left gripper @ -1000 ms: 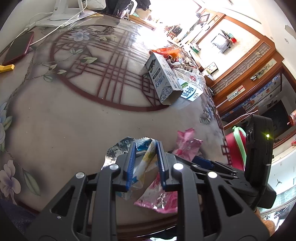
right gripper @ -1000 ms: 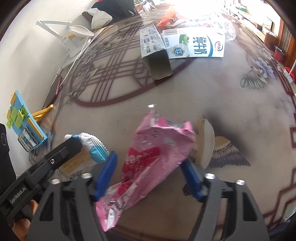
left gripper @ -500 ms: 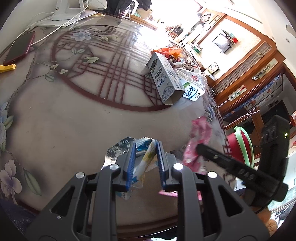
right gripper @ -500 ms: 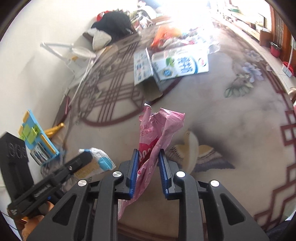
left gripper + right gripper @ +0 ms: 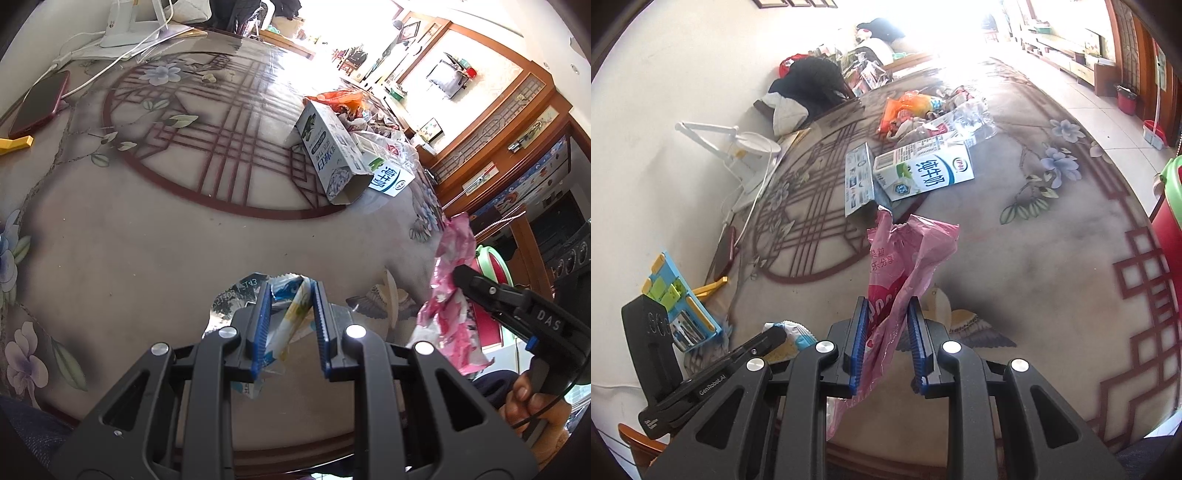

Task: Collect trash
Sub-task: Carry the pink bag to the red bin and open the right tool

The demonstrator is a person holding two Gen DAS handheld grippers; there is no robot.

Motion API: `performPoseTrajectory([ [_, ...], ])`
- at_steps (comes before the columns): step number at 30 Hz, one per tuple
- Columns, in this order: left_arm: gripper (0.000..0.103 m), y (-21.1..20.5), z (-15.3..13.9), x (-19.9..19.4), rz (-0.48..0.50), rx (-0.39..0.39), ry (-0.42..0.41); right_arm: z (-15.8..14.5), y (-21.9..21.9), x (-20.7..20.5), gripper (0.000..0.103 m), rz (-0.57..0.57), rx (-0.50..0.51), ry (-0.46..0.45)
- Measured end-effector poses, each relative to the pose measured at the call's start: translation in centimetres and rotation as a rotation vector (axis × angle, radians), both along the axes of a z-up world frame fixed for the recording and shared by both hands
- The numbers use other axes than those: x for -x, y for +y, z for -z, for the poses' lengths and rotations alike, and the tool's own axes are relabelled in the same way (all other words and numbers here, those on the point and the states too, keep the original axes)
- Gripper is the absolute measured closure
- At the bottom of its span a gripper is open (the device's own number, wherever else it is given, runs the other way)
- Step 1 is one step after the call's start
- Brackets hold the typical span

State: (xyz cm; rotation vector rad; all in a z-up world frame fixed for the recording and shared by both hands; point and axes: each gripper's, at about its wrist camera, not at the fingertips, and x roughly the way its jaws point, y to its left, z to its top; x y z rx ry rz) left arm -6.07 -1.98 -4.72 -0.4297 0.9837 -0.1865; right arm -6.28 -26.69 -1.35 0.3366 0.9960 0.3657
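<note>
- Near the front edge of the worktop [image 5: 147,258], the left hand-held gripper [image 5: 289,325] pinches a blue and white wrapper [image 5: 286,295] between its blue pads.
- Just to its right, the right hand-held gripper [image 5: 886,343] is clamped on a pink wrapper [image 5: 905,258], which hangs clear of the worktop.
- Farther back, two milk cartons [image 5: 923,173] lie side by side, touching.
- Behind them sits a heap of orange and clear wrappers [image 5: 916,107].
- A red phone [image 5: 40,103] lies at the far left.
</note>
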Motion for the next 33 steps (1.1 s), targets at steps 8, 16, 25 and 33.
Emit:
performPoseTrajectory([
  [8,0.082,-0.2,0.1,0.0,0.004,-0.023,-0.001,-0.8,-1.3,0.5,0.082,0.029,-0.024,-0.022],
  [16,0.082,-0.5,0.1,0.0,0.011,-0.045,-0.003,-1.9,-3.7,0.9,0.082,0.084,-0.047,-0.053],
  [25,0.082,-1.5,-0.3,0.3,0.041,-0.082,-0.04,-3.5,-8.8,1.9,0.082,0.197,-0.087,-0.102],
  [33,0.082,-3.0,-0.7,0.5,0.072,-0.144,-0.069,-4.9,-16.7,3.7,0.082,0.369,-0.128,-0.166],
])
